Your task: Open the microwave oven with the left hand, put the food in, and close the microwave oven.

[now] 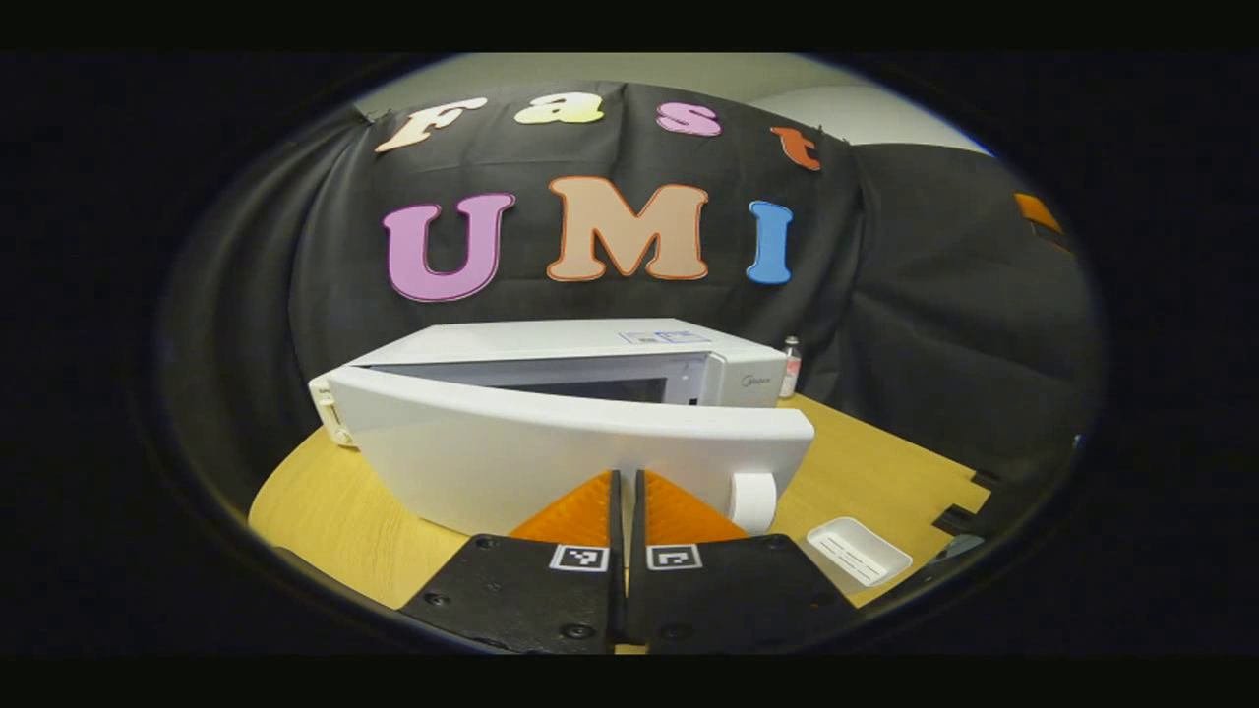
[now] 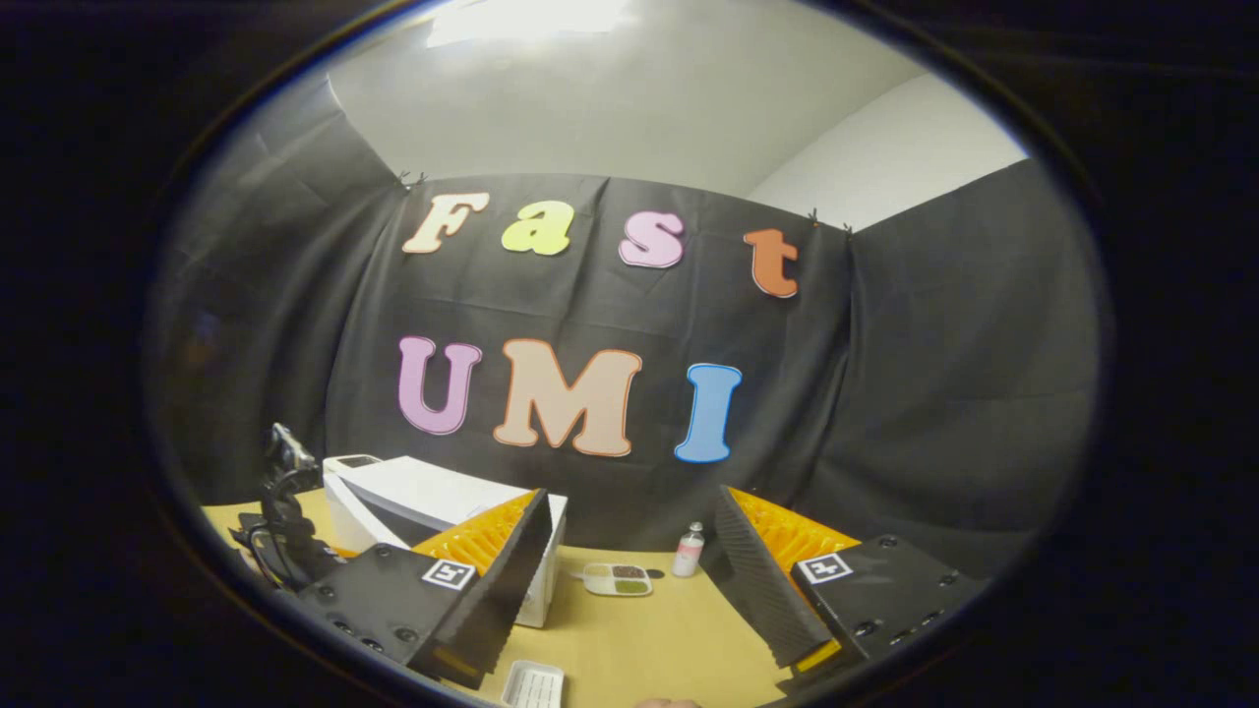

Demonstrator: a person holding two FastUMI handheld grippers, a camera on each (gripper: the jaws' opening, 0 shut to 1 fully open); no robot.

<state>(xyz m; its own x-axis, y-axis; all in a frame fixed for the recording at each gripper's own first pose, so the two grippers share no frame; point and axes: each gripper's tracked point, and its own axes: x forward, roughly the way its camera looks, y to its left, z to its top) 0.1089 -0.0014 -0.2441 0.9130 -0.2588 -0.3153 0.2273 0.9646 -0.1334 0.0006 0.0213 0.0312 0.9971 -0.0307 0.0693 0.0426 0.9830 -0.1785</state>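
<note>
White microwave (image 1: 590,393) sits toward the table's (image 1: 325,511) far left edge, its door (image 1: 551,447) ajar; left gripper (image 1: 627,511), fingers pressed together and empty, meets the door, likely swinging it. Right gripper (image 2: 629,580) gapes wide, food tray (image 2: 617,579) beyond

White microwave oven (image 1: 551,393), its door (image 1: 551,447) white as well, on a pale yellow wood-grain bench (image 1: 325,511). Each tool's body is black with a small black-and-white square marker. At four o'clock of the door lies a white ribbed tray (image 1: 858,551). A small bottle (image 2: 689,551) shows pink with a white cap
</note>
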